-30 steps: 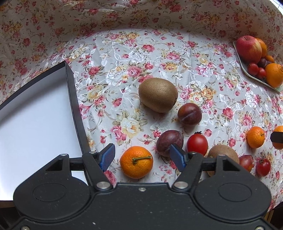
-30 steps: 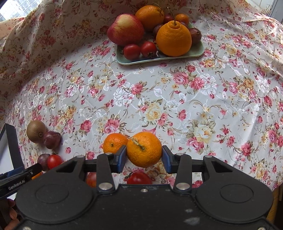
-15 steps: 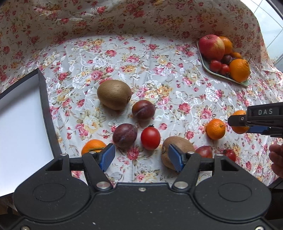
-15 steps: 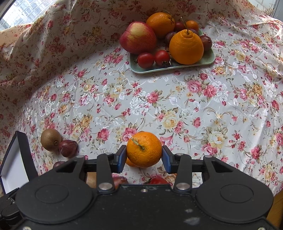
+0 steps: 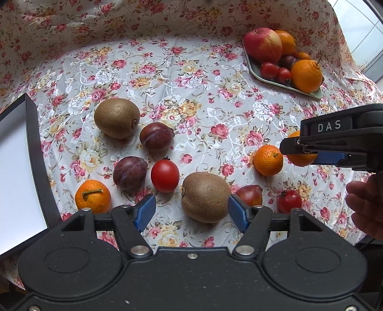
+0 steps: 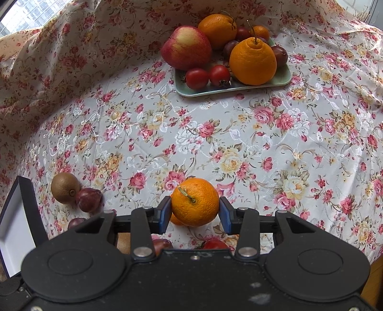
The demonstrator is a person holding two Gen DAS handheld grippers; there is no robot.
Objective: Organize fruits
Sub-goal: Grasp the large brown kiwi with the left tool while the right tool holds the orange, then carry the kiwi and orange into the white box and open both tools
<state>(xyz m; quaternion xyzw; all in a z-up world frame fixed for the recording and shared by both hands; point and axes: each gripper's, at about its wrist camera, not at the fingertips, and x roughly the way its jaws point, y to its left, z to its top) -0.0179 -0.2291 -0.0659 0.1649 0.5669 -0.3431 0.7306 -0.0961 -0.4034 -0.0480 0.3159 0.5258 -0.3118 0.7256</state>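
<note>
R gripper [image 6: 195, 213] has a mandarin [image 6: 195, 202] clamped between its pads at lower centre, clear of the cloth: carry step, I'd say. L gripper [image 5: 191, 211] gapes wide, empty, kiwi [image 5: 204, 197] just ahead. Next: take it to the tray [image 6: 282, 80], upper centre, already crowded, so find a gap.

Ahead of your tongs the table lay under a floral tablecloth [image 6: 215, 134] — pale ground, pink and yellow roses — which rose in folds at the far side like a backdrop. Daylight came through a window [image 6: 21, 16] up to their left, buildings showing faintly beyond the glass.
</note>
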